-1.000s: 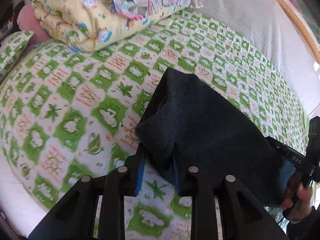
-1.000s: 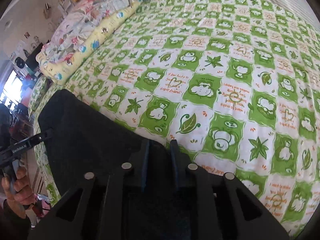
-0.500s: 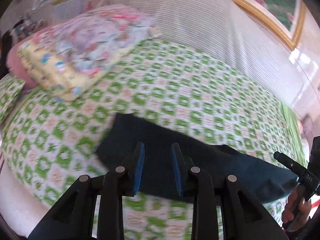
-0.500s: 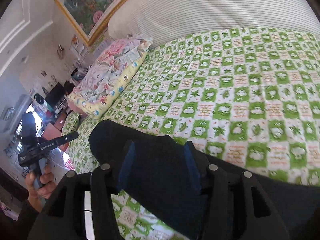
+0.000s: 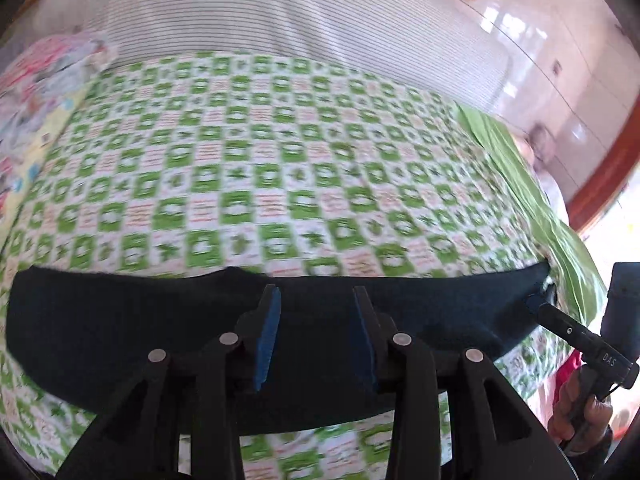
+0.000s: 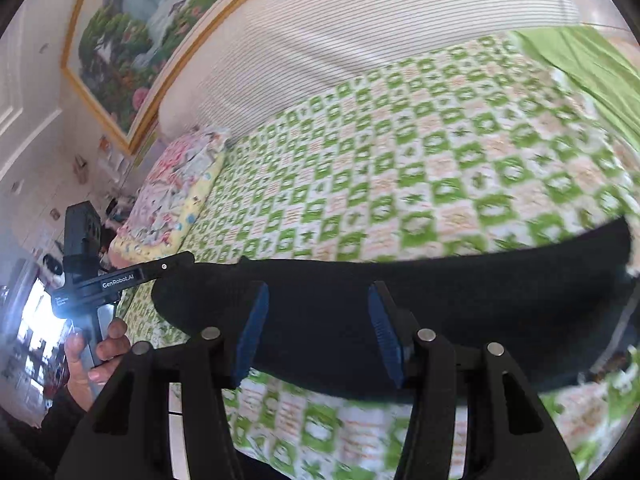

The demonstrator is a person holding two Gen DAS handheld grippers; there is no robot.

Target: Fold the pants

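Since a second ago both grippers have let go of the dark pants and drawn back, and the garment now lies as a long flat band along the near edge of the bed. The left gripper has just been opening; its blue pads stand apart above the cloth, pinching nothing. The right gripper likewise stands parted and empty. One fold looks laid down. Judging by its length, a crosswise fold is probably still left.
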